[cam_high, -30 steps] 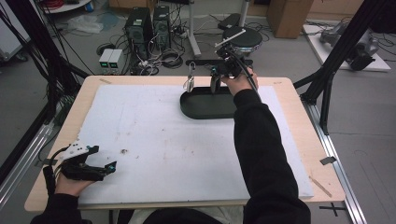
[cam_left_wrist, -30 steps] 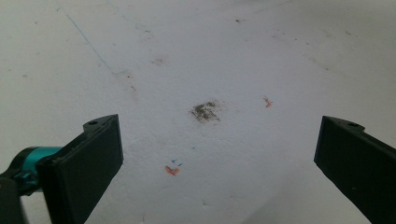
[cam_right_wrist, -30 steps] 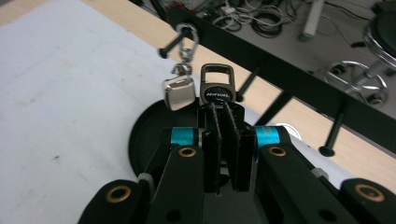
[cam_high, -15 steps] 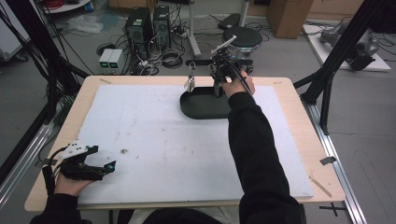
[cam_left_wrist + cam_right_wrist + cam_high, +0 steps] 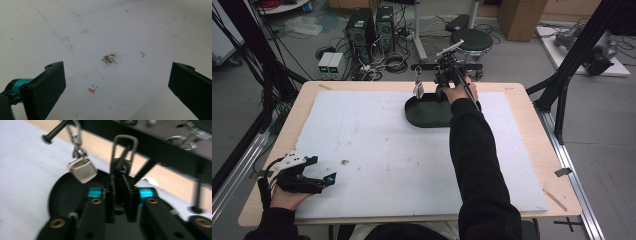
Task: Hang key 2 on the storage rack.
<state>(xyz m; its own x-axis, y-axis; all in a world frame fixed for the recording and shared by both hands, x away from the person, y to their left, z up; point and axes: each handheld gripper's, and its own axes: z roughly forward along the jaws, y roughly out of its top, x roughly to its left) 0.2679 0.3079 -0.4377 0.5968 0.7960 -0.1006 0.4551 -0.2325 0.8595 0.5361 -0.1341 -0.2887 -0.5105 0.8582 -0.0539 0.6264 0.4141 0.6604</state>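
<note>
My right gripper point(image 5: 121, 178) is shut on the dark lower part of a grey metal carabiner point(image 5: 125, 145). The carabiner's loop sits around a black peg of the black rack bar point(image 5: 160, 152). Beside it a silver padlock-like piece point(image 5: 82, 171) hangs on a chain from another peg. In the high view the right gripper point(image 5: 447, 75) is at the rack bar point(image 5: 427, 66) by the table's far edge, above a black oval tray point(image 5: 424, 116). My left gripper point(image 5: 324, 181) rests at the front left, and its jaws point(image 5: 117, 82) stand wide open over the bare white mat.
A white mat point(image 5: 377, 150) covers most of the wooden table point(image 5: 532, 125). It carries small stains point(image 5: 109, 59). Beyond the far edge are computer towers point(image 5: 367, 25), cables and a stool point(image 5: 469, 40). Black frame posts point(image 5: 572, 65) stand at both sides.
The right gripper has shifted slightly left along the rack bar, still holding the carabiner. The left gripper has not moved.
</note>
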